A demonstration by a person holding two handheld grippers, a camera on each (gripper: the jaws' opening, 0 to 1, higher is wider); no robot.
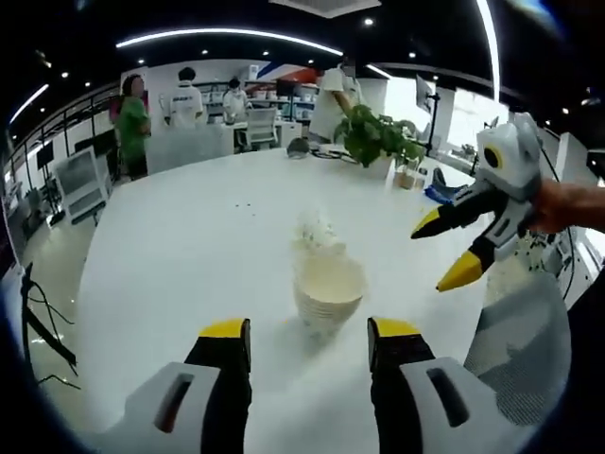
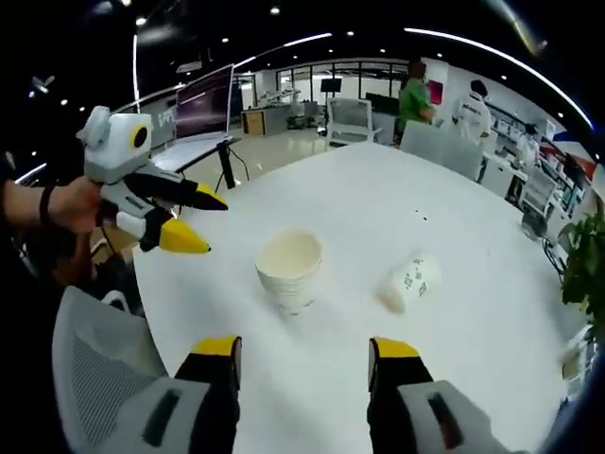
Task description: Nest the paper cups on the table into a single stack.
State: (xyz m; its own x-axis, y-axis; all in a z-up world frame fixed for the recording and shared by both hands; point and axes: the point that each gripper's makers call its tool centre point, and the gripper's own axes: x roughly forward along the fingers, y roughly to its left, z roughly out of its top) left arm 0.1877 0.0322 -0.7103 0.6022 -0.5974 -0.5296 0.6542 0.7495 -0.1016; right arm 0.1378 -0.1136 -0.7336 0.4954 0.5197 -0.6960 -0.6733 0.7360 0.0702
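An upright stack of white paper cups (image 1: pixel 328 295) (image 2: pixel 290 269) stands on the white table (image 1: pixel 189 246) (image 2: pixel 454 189). Just behind it in the left gripper view, another paper cup (image 1: pixel 319 233) (image 2: pixel 409 281) lies on its side. My left gripper (image 1: pixel 309 337) is open, a short way in front of the stack, with nothing between its jaws; it also appears at the left of the right gripper view (image 2: pixel 196 219). My right gripper (image 2: pixel 305 352) is open and empty, facing the stack from the opposite side, and comes in from the right in the left gripper view (image 1: pixel 442 253).
A grey mesh chair (image 1: pixel 520 340) (image 2: pixel 99 364) stands by the table's edge. A potted plant (image 1: pixel 378 137) and small items sit on the far part of the table. Several people stand by desks, chairs and monitors beyond it.
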